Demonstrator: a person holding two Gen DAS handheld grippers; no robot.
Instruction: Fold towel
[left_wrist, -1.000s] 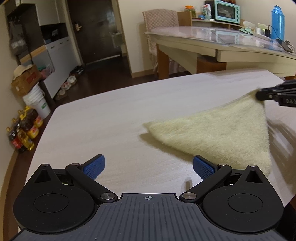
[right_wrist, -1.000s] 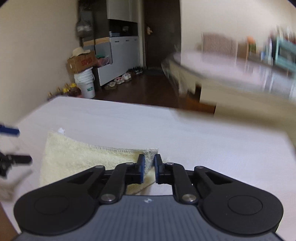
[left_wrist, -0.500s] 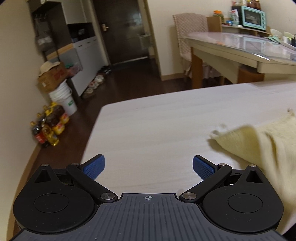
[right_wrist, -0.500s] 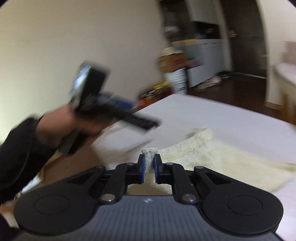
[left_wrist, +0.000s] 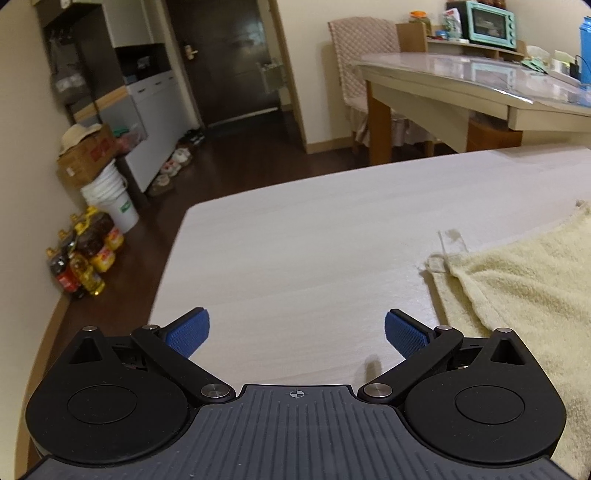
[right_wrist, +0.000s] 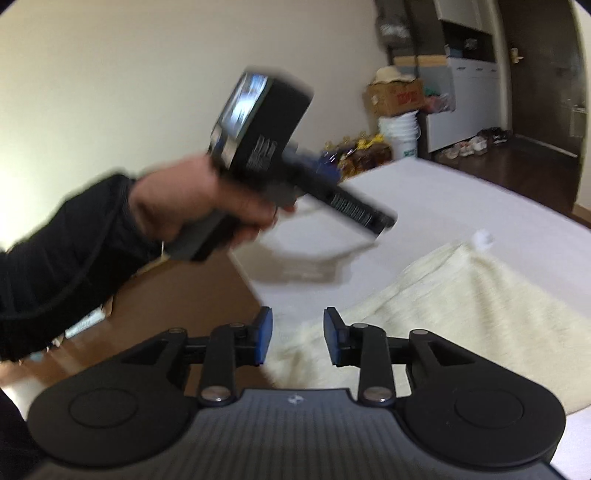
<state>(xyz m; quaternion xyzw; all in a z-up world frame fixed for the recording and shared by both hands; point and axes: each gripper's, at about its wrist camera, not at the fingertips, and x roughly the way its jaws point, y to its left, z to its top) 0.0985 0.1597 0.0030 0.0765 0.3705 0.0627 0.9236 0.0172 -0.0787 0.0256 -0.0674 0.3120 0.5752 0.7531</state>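
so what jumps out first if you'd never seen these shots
The pale yellow towel lies folded on the white table, at the right of both views. In the right wrist view a hand in a black sleeve holds the left gripper up at left, blurred. The right gripper is opening over the towel's near edge.

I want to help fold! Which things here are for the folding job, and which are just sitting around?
For the job: the yellow towel, the left gripper, the right gripper with its jaws opening, the white table.

Just lying about: oil bottles, white bucket, cardboard box, shoes, mint oven.
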